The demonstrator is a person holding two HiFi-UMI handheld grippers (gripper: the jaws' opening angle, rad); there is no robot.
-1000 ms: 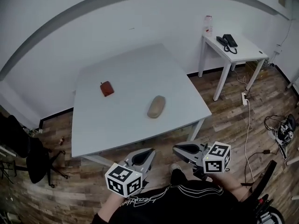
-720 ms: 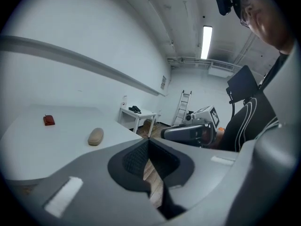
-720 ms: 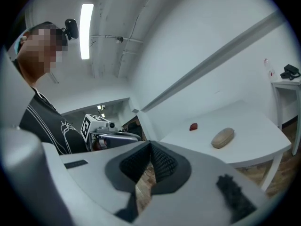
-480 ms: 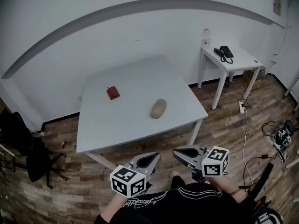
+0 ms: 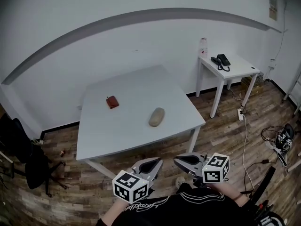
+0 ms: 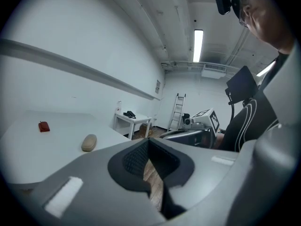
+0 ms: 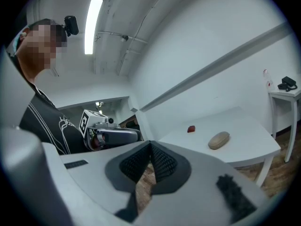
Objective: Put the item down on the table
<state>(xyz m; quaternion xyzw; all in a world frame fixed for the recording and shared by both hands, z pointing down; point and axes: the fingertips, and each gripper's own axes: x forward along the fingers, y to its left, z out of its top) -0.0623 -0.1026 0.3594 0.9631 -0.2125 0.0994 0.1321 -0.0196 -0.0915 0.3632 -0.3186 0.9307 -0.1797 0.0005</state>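
Observation:
A small red item (image 5: 112,101) and a tan oval case (image 5: 156,117) lie apart on the large white table (image 5: 136,86). Both grippers hang close to my body, short of the table's near edge and above the wooden floor. My left gripper (image 5: 151,163) is shut, its dark pads (image 6: 136,160) meeting with nothing between them. My right gripper (image 5: 182,160) is shut too, and only floor shows behind its pads (image 7: 162,163). In the left gripper view the tan case (image 6: 89,142) and red item (image 6: 44,126) sit far off on the table. The right gripper view shows the case (image 7: 218,140) and red item (image 7: 191,129) too.
A small white side table (image 5: 235,66) at the back right carries a black phone (image 5: 220,60) and a bottle (image 5: 203,46). A black chair (image 5: 23,149) stands at the left. Cables and gear (image 5: 280,135) lie on the floor at the right. A ladder (image 6: 178,110) leans far off.
The view has drawn back a little, so the table and its two items sit higher and smaller. Both grippers have stayed shut low near my body.

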